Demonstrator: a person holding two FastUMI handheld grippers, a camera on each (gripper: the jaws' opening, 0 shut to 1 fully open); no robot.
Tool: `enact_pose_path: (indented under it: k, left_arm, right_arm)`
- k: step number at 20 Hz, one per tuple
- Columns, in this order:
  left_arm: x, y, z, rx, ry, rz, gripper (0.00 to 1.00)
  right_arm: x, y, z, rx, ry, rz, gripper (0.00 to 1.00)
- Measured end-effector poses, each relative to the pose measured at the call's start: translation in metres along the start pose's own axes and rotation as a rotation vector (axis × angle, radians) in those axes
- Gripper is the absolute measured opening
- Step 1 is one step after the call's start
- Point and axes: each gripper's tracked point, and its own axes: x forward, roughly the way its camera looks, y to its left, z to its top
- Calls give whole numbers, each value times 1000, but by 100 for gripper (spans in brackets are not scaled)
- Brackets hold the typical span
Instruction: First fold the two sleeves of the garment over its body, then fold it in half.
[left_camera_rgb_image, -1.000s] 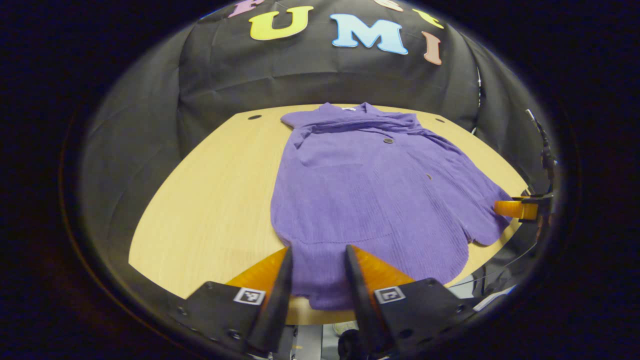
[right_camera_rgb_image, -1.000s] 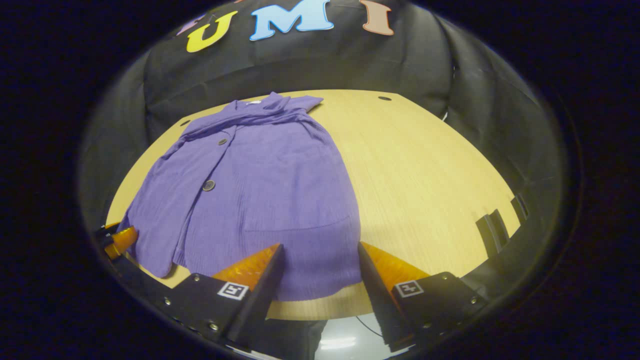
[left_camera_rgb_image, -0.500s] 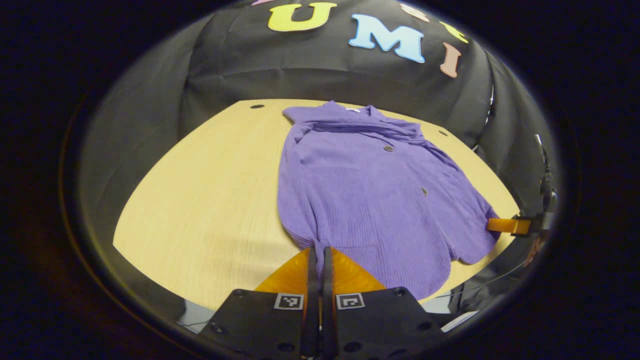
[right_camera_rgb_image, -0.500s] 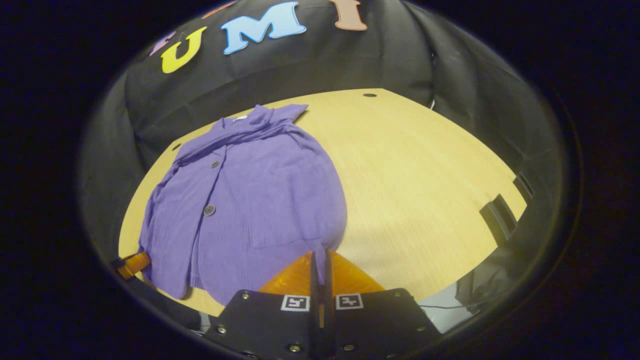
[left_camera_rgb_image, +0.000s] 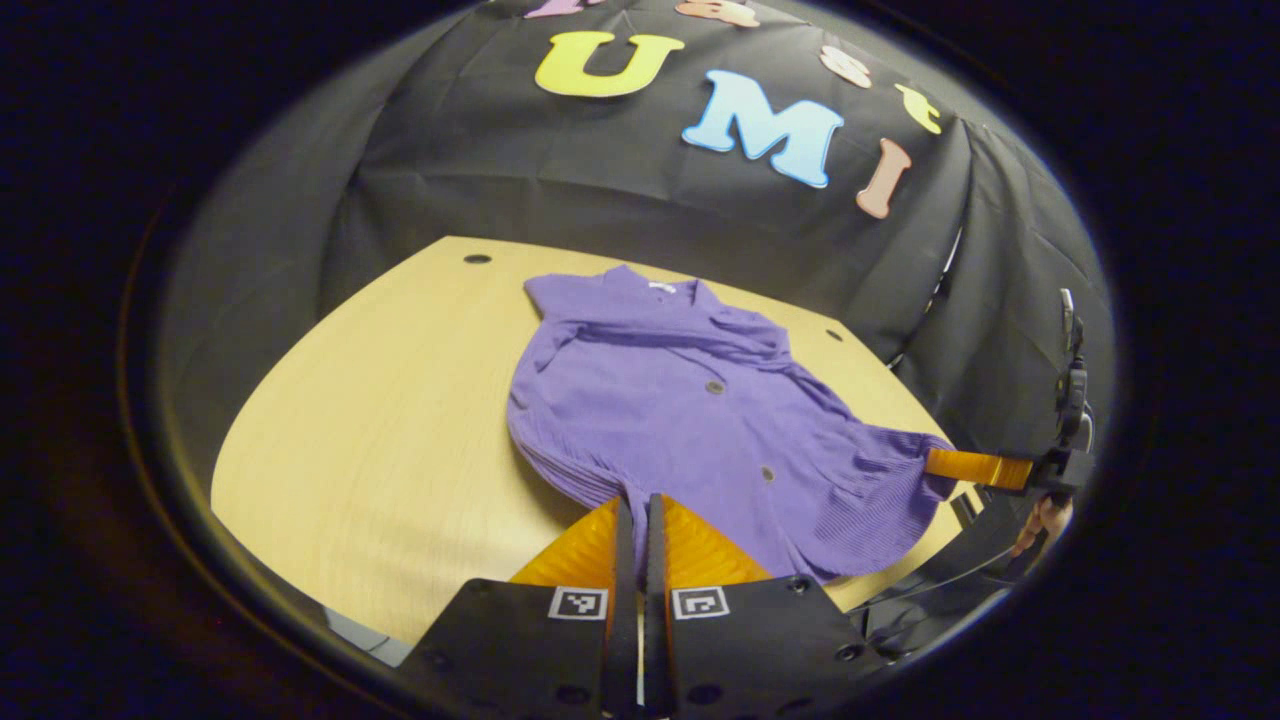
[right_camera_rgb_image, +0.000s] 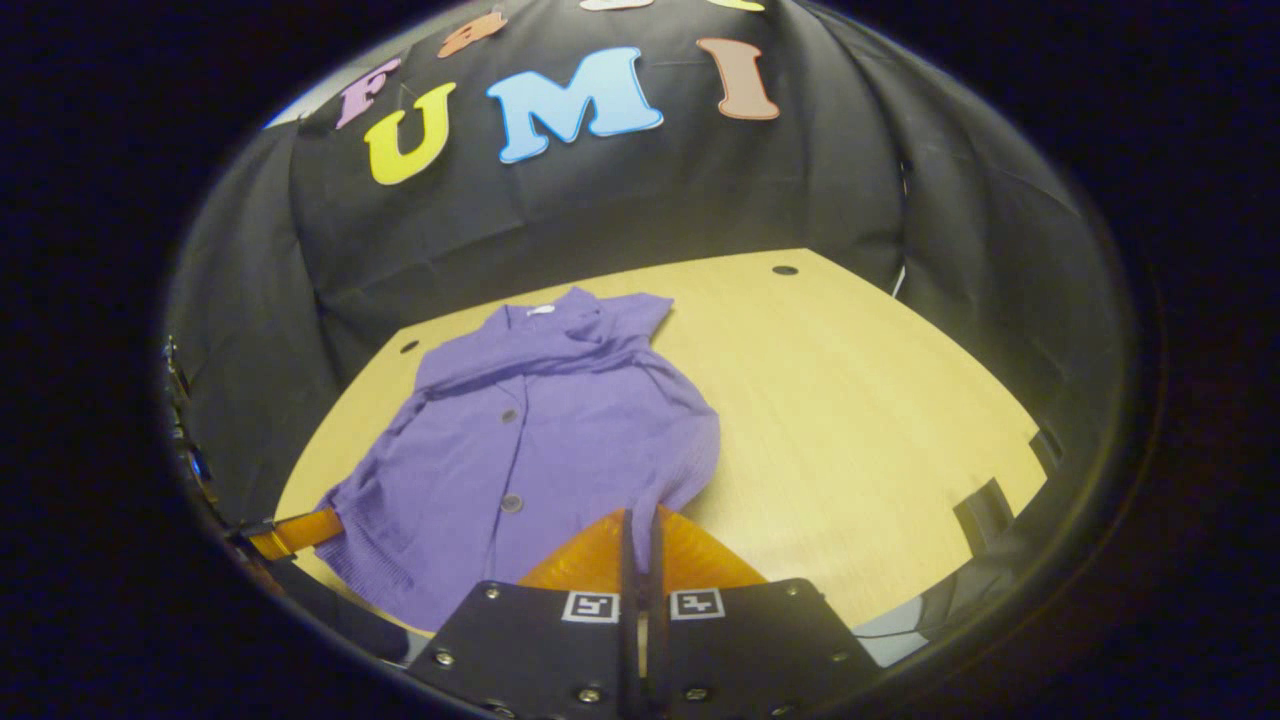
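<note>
**Two grippers clamped on the hem, lifting for the half-fold**

Both grippers are pinched tight on the garment's bottom edge. In the left gripper view, the left gripper (left_camera_rgb_image: 632, 520) has its fingers pressed together with the purple cloth caught between them at the hem's left corner. In the right gripper view, the right gripper (right_camera_rgb_image: 640, 530) does the same at the other corner, with a ridge of fabric rising into the closed fingers. Each gripper also shows far off in the other's view, holding the hem at the edge.

A second ago both grippers stood open, straddling the flat hem; half a second ago they had closed on it. Now the hem has come up off the tabletop (left_camera_rgb_image: 380, 420) and the lower body bunches and pleats toward the collar, so the garment (left_camera_rgb_image: 690, 410) looks shorter. It lies along the middle of the tabletop, collar toward the booth wall, front buttons up, with the sleeves already gathered across the chest near the collar. Judging from that, the sleeve step is done and the fold in half has begun: the hem probably needs carrying forward and laying down near the collar.

A small white tag sits inside the collar (right_camera_rgb_image: 540, 311); it is too small to read.
</note>
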Motion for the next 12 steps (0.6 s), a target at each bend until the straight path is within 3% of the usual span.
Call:
enact_pose_path:
  k: [4,12]
  left_arm:
    - [3,-4,53,1,-69,-30,10]
    - [34,27,169,-57,-183,42,9]
  right_arm:
    - [3,11,43,-13,-75,10,4]
    - [42,35,141,-33,-148,95,4]
